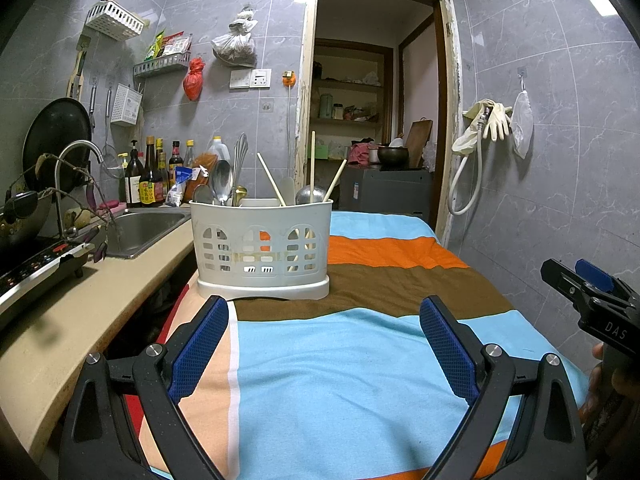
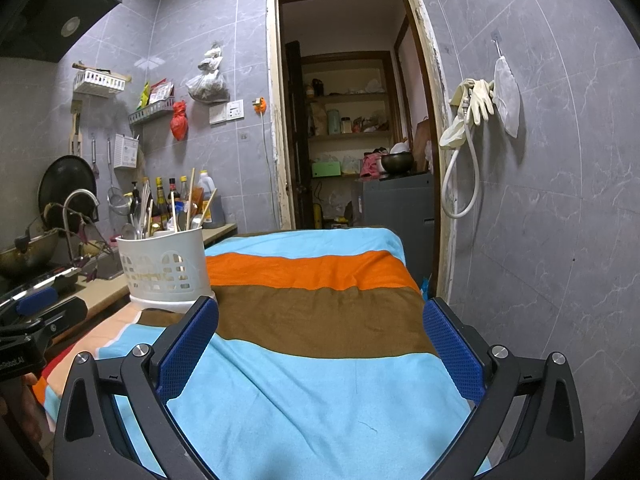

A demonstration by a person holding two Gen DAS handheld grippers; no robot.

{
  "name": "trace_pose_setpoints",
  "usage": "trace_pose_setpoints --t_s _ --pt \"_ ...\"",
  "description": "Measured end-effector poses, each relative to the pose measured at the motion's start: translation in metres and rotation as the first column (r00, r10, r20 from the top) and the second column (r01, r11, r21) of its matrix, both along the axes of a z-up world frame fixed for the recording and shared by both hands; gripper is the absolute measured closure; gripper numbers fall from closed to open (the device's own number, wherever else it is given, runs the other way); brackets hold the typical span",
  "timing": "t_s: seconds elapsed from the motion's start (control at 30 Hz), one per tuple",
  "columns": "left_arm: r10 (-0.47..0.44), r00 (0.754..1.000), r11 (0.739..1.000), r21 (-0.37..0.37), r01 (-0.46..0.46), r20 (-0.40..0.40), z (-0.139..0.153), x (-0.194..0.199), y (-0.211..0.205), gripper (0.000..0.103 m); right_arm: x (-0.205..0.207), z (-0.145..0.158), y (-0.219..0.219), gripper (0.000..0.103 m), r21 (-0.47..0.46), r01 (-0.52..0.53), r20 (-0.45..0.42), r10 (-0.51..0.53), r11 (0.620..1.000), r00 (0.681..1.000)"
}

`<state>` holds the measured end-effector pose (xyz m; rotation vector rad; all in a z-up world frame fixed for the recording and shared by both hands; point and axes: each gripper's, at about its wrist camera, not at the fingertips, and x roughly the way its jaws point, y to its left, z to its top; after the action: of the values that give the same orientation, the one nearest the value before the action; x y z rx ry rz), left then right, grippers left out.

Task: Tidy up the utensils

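Both the left gripper (image 1: 324,344) and right gripper (image 2: 320,344) gape wide and empty; the caddy's (image 1: 262,240) slick, stiff steel spoons (image 1: 222,182) probably want pinching by their bowls.

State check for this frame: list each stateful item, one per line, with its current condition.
Left tool: open, holding nothing.
Right tool: open, holding nothing.
Utensil caddy: upright on the striped cloth, loaded with spoons and chopsticks.
Faucet: no water visibly running.
Doorway: open to the back room.
Rubber gloves: hanging on the wall.
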<state>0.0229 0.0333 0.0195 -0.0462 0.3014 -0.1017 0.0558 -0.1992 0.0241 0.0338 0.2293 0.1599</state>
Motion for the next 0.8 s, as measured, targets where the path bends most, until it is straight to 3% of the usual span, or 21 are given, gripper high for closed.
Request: trace_pose_setpoints --t_s 0.63,0.8 --pt "0.002 1.0 1.0 0.0 -0.002 -0.006 -0.0042 -0.0007 0.0015 0.009 -0.0005 0.0003 0.0008 0.0 0.002 0.001 -0.001 -0.001 1.0 1.0" --pt "-0.004 1.0 0.999 -0.034 0.005 0.015 -0.0091 -0.0074 0.005 0.009 0.0001 0.0002 0.0 0.0 0.002 0.001 -0.001 -0.001 1.0 1.0"
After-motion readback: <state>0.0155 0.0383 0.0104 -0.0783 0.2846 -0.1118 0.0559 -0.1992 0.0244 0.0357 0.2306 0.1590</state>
